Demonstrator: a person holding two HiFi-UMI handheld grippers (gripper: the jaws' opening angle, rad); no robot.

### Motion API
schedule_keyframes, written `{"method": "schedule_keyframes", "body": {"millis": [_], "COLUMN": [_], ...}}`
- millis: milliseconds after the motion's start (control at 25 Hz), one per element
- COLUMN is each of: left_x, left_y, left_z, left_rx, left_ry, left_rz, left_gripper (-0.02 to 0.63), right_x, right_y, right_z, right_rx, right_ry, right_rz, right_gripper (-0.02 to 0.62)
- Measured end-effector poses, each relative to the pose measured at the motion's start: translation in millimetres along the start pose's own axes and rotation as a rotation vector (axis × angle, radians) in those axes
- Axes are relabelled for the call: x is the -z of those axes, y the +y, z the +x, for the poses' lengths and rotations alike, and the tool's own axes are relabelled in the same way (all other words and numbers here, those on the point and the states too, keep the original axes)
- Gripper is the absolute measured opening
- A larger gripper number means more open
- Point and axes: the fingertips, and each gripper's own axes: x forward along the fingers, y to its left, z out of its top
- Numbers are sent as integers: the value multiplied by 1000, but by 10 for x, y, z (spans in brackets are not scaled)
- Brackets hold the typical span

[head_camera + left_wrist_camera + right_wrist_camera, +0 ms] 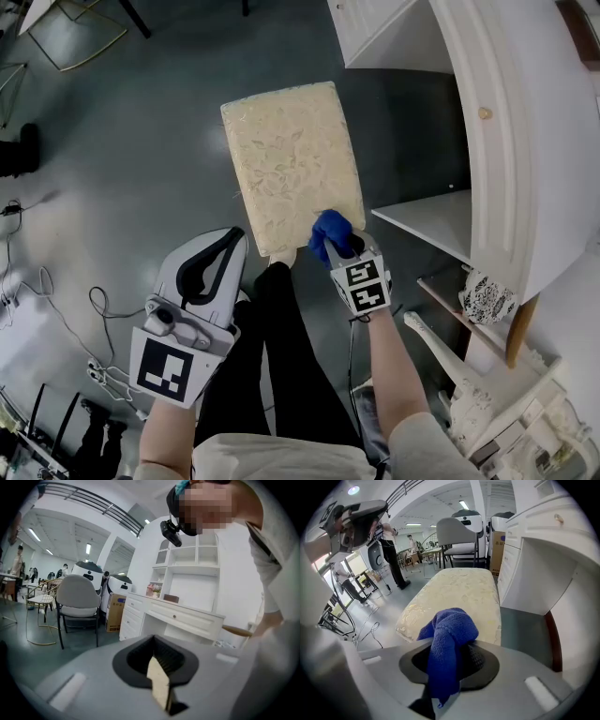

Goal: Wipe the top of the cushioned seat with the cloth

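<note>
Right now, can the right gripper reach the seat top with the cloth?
Probably yes: the right gripper, shut on the blue cloth, is at the near edge of the cushioned seat, whose top is bare.

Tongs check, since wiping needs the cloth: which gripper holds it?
The right gripper, tongs shut on the blue cloth at the near edge of the cushioned seat; the left gripper is shut, empty.

The blue cloth (pixel 449 641) hides the tips of the right tongs (pixel 445 667). It also covers the near corner of the seat (pixel 291 150). Right of the tongs, the white desk (pixel 525 141) runs off the edge.
</note>
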Motion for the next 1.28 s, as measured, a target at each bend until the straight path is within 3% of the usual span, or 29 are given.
{"method": "schedule_keyframes", "body": {"millis": [600, 920, 1280], "left_x": [24, -103, -549], "left_y": [-7, -36, -42], "left_z": [120, 248, 187], "left_rx": [13, 28, 34], "left_ry": [11, 16, -9], "left_rz": [-7, 13, 51], "left_gripper": [0, 0, 0], "right_x": [548, 496, 31], "right_y": [-761, -725, -556], "right_z": [-191, -247, -523], "right_rx": [162, 148, 138], "right_ry": [119, 114, 8], "right_rz": [185, 202, 277], "right_gripper": [110, 106, 103]}}
